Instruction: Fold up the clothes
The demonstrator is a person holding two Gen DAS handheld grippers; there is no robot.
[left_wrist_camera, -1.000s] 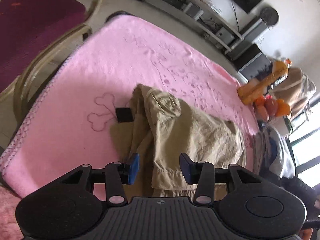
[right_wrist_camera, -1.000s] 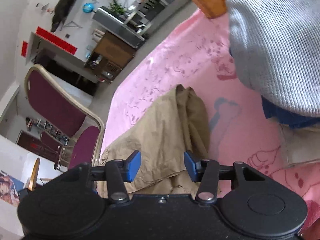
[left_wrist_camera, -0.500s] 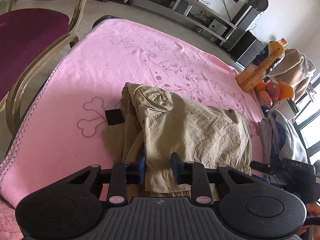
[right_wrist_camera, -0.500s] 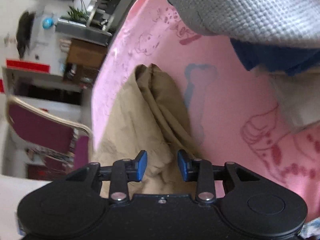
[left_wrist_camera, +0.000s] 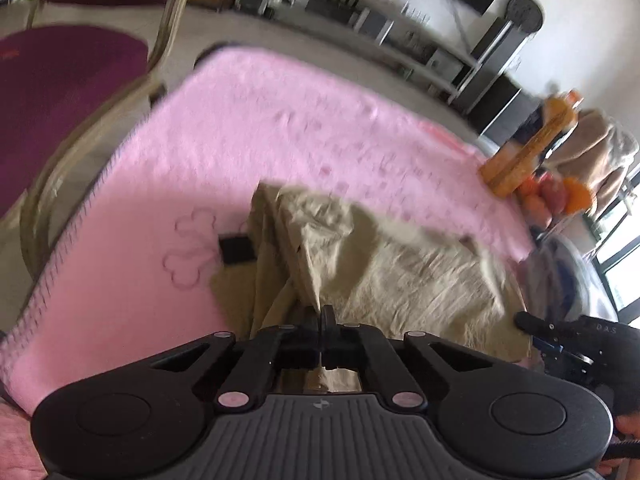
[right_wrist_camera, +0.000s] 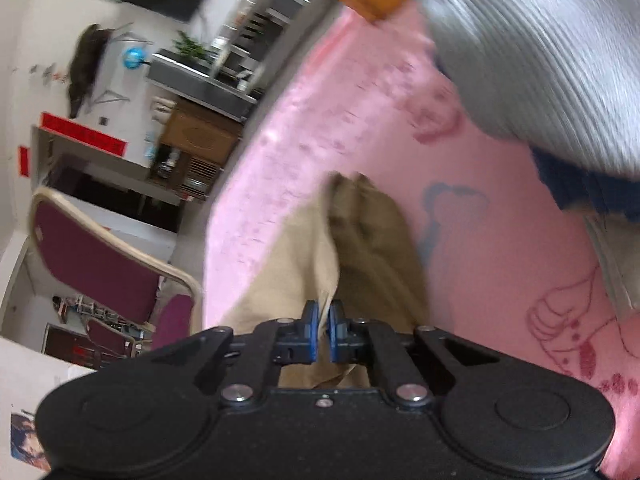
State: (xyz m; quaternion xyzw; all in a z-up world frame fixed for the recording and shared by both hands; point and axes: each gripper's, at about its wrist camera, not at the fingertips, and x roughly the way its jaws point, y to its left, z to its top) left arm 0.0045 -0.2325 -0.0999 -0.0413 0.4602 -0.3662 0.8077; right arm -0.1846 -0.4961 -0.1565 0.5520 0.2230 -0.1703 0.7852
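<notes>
A crumpled khaki garment (left_wrist_camera: pixel 384 264) lies on a pink blanket (left_wrist_camera: pixel 248 136) with cartoon prints. My left gripper (left_wrist_camera: pixel 322 322) is shut on the garment's near edge, cloth pinched between its fingers. In the right wrist view the same khaki garment (right_wrist_camera: pixel 360 248) runs away from me, and my right gripper (right_wrist_camera: pixel 323 322) is shut on its near hem. The right gripper's black body (left_wrist_camera: pixel 576 340) shows at the left view's right edge, at the garment's other near corner. Both views are motion-blurred.
A grey knit garment over something blue (right_wrist_camera: pixel 532 52) lies on the blanket to the right. An orange bottle and fruit (left_wrist_camera: pixel 540 160) stand at the far right corner. Maroon chairs (left_wrist_camera: pixel 60 80) flank the table's left side. A black tag (left_wrist_camera: pixel 236 249) lies beside the garment.
Both grippers went from open to shut on the khaki garment's near edge. Both views have shifted and blurred, and the cloth looks slightly raised at the grips.
</notes>
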